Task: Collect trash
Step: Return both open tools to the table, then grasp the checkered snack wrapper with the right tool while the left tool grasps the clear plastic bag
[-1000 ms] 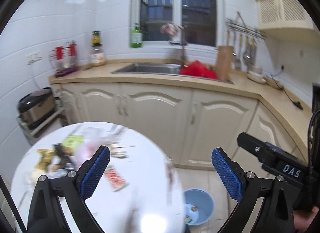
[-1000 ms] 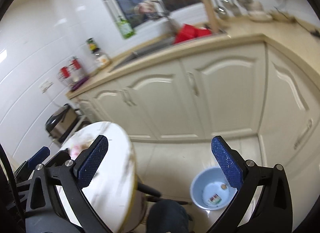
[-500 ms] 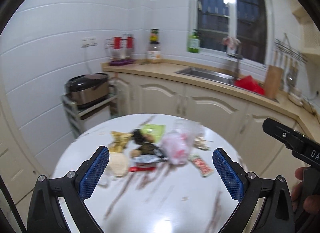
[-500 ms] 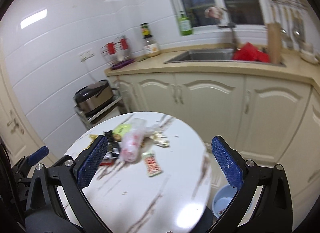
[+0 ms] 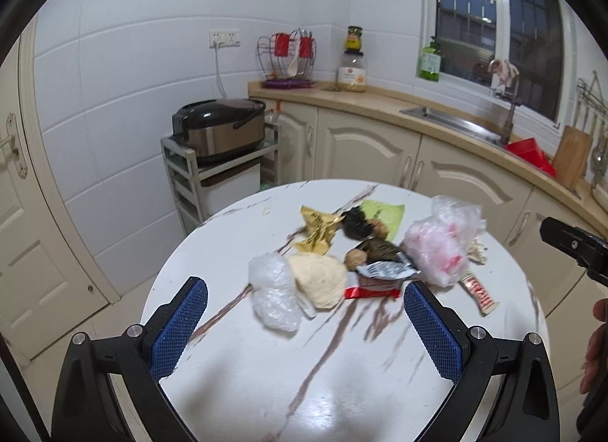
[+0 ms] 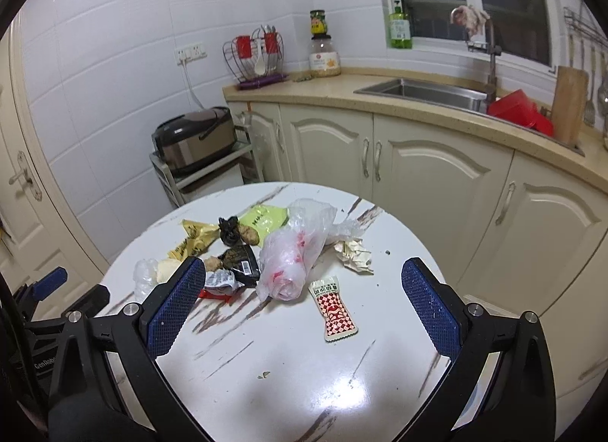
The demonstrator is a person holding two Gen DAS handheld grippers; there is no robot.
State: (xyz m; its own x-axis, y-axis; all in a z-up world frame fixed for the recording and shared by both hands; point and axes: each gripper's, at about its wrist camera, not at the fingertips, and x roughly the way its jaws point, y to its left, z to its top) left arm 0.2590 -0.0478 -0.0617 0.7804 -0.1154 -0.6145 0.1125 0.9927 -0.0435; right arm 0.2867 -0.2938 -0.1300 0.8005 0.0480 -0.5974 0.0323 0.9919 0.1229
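Both views swung from cabinets to the desk [image 6: 380,385]. Left tongs [image 5: 306,322] and right tongs [image 6: 304,307] spread, empty. Trash [image 6: 285,252] heaped mid-desk; sachet [image 6: 334,309] nearer. Risk: flat sachet slipping, bag snagging neighbours.

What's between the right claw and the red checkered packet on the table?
Only bare white marble tabletop. In the right wrist view, the red checkered packet lies just ahead of the open right claw, nothing in the way.
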